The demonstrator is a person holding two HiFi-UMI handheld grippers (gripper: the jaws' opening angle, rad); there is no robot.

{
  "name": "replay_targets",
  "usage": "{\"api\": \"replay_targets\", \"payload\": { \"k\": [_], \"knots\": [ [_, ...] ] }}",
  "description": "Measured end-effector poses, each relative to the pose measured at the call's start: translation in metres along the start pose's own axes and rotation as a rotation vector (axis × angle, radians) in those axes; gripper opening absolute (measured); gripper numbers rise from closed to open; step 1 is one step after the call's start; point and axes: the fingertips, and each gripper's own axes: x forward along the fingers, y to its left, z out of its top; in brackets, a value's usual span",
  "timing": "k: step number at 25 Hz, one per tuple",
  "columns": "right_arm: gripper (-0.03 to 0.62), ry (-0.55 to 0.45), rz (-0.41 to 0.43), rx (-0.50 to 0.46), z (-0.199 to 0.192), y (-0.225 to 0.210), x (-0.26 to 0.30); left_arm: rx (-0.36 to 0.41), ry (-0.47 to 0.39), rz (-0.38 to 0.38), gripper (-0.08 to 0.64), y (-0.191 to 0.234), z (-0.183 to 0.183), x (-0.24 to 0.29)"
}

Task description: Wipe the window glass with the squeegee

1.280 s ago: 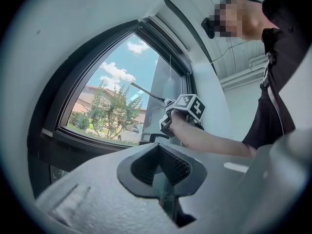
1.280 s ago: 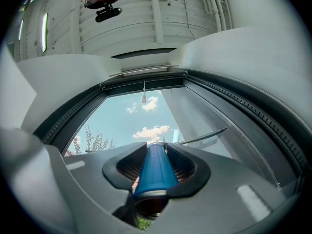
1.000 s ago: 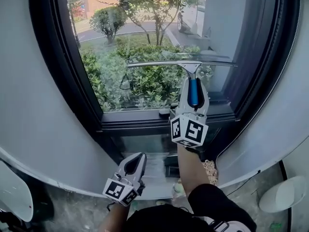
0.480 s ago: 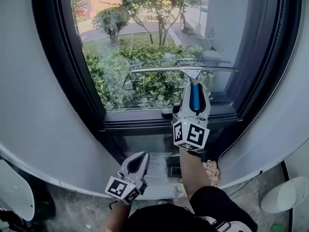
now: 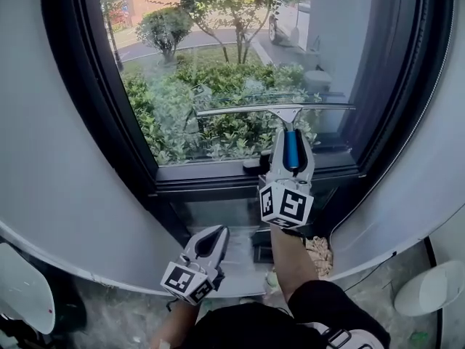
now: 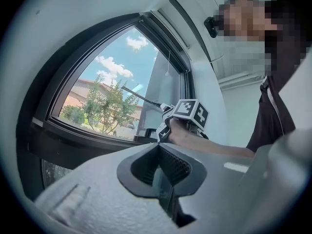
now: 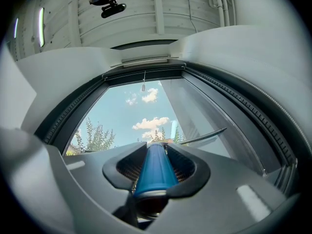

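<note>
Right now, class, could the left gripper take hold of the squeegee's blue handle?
Probably not. The right gripper is shut on the blue handle, covering most of it, and the left gripper hangs well below it, jaws together.

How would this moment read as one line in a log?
right gripper: shut on squeegee handle | blade: across lower window glass | left gripper: shut, empty, held low

Strong daylight came thru the dark-framed window glass (image 5: 218,49) at 12 o'clock; pale grey wall (image 5: 58,158) at 9 was dimmer, softly lit. Gripper views had fisheye bend, black corners.
</note>
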Motion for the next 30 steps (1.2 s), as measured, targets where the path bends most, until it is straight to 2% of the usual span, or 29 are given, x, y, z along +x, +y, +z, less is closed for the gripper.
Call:
{"api": "replay_targets", "payload": {
  "k": [6, 12, 17, 30],
  "knots": [
    [0.133, 0.035, 0.000, -0.017, -0.014, 0.000, -0.010, -0.002, -0.012, -0.032, 0.002, -0.004, 0.001, 0.006],
    [0.133, 0.077, -0.011, -0.008, -0.027, -0.003, -0.019, -0.005, -0.021, -0.018, 0.002, -0.002, 0.016, 0.011],
    [0.133, 0.102, -0.018, -0.003, -0.037, -0.003, -0.027, -0.005, 0.004, -0.016, 0.002, 0.003, 0.001, 0.006],
    [0.133, 0.162, -0.039, 0.012, -0.062, -0.006, -0.046, 0.006, 0.021, -0.029, 0.002, 0.003, -0.001, 0.005]
  ]
}}
